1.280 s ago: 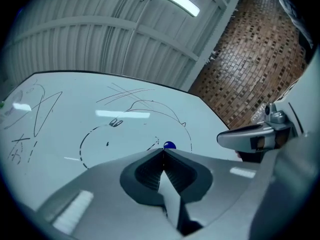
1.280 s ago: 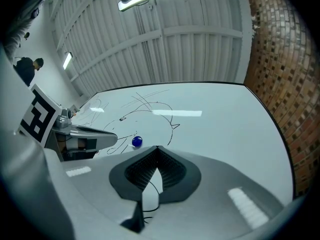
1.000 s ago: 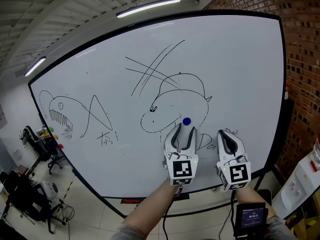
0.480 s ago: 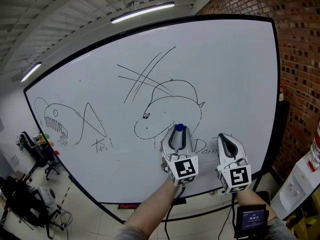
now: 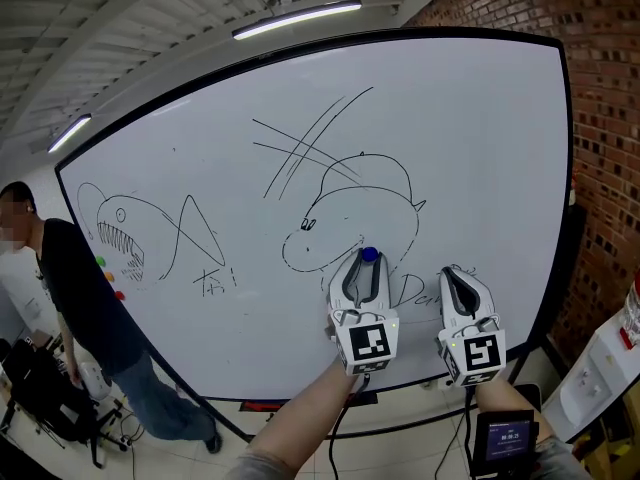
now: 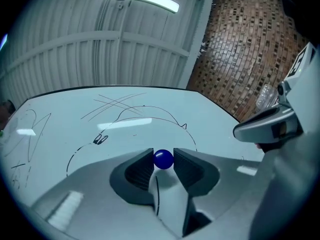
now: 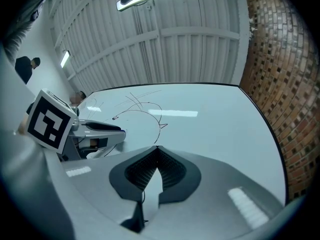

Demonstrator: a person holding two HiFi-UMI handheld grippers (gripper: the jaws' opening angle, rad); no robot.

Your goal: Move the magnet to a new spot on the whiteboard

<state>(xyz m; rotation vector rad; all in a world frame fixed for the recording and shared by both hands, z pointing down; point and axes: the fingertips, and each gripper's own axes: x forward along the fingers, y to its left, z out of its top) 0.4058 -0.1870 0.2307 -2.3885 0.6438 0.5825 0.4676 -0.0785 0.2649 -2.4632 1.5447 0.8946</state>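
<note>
Grip firmness matters: the left tool [image 5: 368, 264] pinches the magnet [image 5: 370, 255] at 6 o'clock on the whiteboard [image 5: 490, 148], under the sketched head [image 5: 330, 230], so lift squarely off and carry it toward bare board at 3 o'clock, with the closed, empty right tool [image 5: 452, 274] held clear.

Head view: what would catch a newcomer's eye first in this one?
A large whiteboard covered in marker sketches fills the view, with a toothy fish at the left and a creature's head near the middle. Just below that head, the left gripper pinches a small blue magnet, with the right gripper shut and empty beside it. A person in a dark shirt stands at the far left.
</note>
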